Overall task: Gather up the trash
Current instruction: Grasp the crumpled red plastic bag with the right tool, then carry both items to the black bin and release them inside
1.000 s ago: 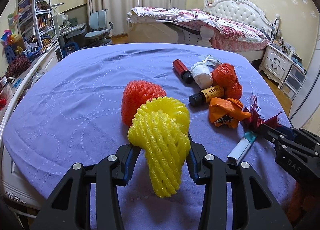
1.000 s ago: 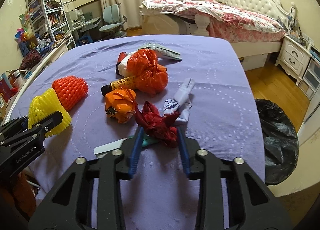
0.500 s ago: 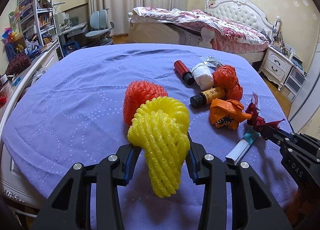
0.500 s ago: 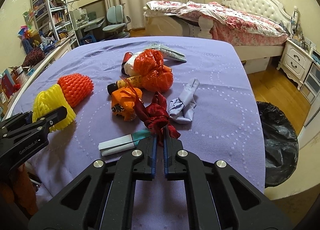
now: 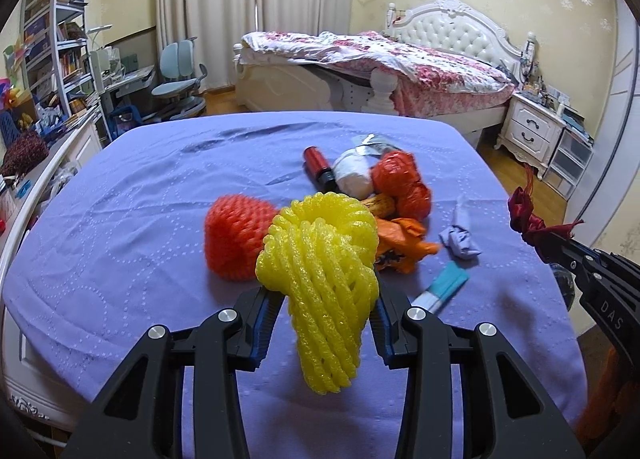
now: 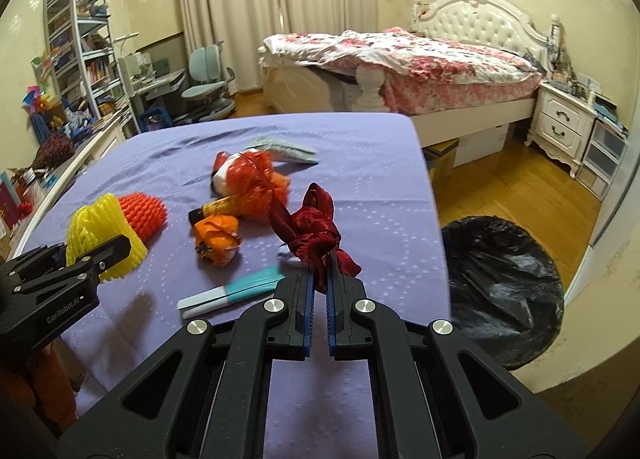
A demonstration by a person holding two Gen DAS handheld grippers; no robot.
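My left gripper (image 5: pixel 326 313) is shut on a yellow foam fruit net (image 5: pixel 324 279) and holds it above the purple table (image 5: pixel 120 219). My right gripper (image 6: pixel 320 279) is shut on a dark red ribbon (image 6: pixel 316 231), lifted off the table; it also shows in the left wrist view (image 5: pixel 528 215). A bin with a black bag (image 6: pixel 504 283) stands on the floor to the right of the table. On the table lie an orange-red foam net (image 5: pixel 236 235), an orange wrapper (image 6: pixel 218 239), a red mesh bag (image 6: pixel 256 183), a brown bottle (image 6: pixel 218 207) and a teal and white tube (image 6: pixel 232 291).
A red cylinder (image 5: pixel 318 167), a white wad (image 5: pixel 354 175), a crumpled lilac tissue (image 5: pixel 460 239) and a foil packet (image 6: pixel 286 151) also lie on the table. A bed (image 6: pixel 400 59) stands behind, shelves (image 6: pixel 76 51) at left, a nightstand (image 6: pixel 564 127) at right.
My right gripper closed on the red ribbon and lifted it off the table, moving right towards the bin. My left gripper kept the yellow net and rose slightly.
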